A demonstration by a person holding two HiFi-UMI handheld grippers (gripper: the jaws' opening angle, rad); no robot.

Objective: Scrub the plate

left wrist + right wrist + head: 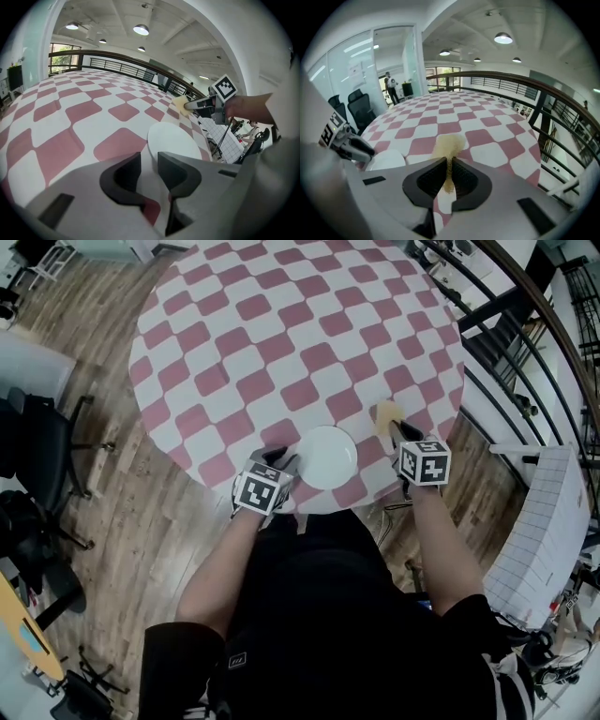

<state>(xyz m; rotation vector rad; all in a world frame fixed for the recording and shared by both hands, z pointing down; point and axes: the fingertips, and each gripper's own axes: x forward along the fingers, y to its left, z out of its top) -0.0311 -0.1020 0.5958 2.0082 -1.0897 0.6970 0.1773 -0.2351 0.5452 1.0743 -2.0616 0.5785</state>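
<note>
A person in a black top stands at the near edge of a round table (281, 324) covered in a pink and white checked cloth. A white plate (325, 457) lies flat on the cloth close to that near edge, right in front of the person.

The left gripper (281, 461) sits at the plate's near-left edge and points down at a slant toward it. In the left gripper view its two dark jaws stand apart and the rim of the plate reaches into the gap between them, but the pads do not press on it. The marker cube on this gripper shows just on the person's side of the plate in the head view.

The right gripper (399, 433) is to the right of the plate, just off its rim and apart from it. Its jaws are clamped on a yellow sponge (449, 144), which is pinched thin between the pads and flares out beyond the tips. In the head view the sponge lies up and to the right of the plate and does not touch it.

Far to the left of the plate, off the table, black office chairs (37, 451) stand on a wooden floor. To the plate's right a dark railing (525, 343) curves past the table.
</note>
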